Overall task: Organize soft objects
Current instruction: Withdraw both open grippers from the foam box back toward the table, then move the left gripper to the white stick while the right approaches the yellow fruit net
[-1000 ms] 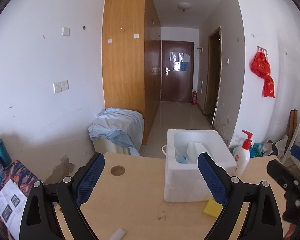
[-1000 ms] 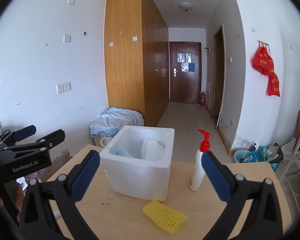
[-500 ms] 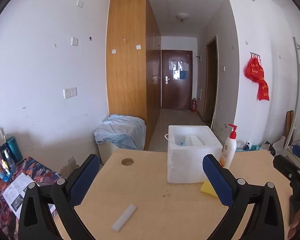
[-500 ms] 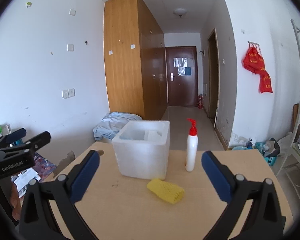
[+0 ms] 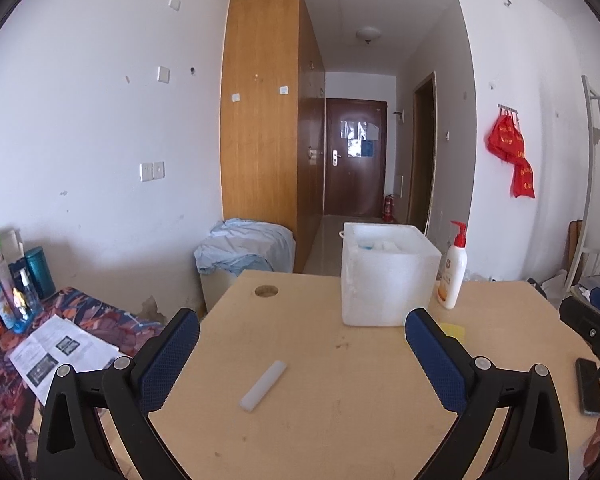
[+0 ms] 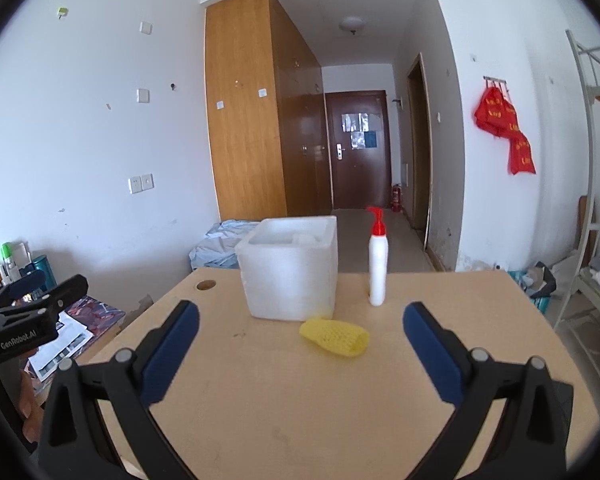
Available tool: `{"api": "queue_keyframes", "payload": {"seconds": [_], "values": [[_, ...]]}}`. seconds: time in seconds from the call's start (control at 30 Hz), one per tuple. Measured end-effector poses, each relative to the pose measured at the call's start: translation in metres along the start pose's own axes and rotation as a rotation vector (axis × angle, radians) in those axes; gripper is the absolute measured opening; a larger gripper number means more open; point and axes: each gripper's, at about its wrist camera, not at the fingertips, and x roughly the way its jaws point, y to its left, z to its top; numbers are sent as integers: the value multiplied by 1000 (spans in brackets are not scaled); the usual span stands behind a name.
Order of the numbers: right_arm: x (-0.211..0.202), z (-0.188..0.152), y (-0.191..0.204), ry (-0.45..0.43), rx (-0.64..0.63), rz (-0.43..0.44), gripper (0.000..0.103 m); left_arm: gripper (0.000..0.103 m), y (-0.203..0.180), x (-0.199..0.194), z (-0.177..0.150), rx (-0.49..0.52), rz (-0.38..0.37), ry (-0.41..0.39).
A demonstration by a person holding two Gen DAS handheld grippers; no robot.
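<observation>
In the left wrist view, the left hand-held gripper [image 5: 302, 330] has just been opening and stands wide, nothing between its blue pads. A white foam strip [image 5: 263, 385] lies loose at lower centre on the tabletop [image 5: 340, 420], with bare wood all round it. The foam box [image 5: 386, 278] sits near the far edge, a pump bottle [image 5: 453, 270] just beside it. In the right wrist view, the right hand-held gripper [image 6: 301, 320] is also spread wide (empty), and the yellow foam net [image 6: 335, 337] lies just in front of the box.
</observation>
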Motion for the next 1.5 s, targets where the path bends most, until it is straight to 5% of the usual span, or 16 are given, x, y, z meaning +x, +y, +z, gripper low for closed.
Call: {"api": "queue_keyframes", "payload": {"seconds": [0.67,1.5], "values": [[-9,-45,9,36,2,4,103,103,23,-3,-72,-2,17,68],[117,-37,-19,245,-21,-14,103,103,41,139,-89,-15,52,287]]}}
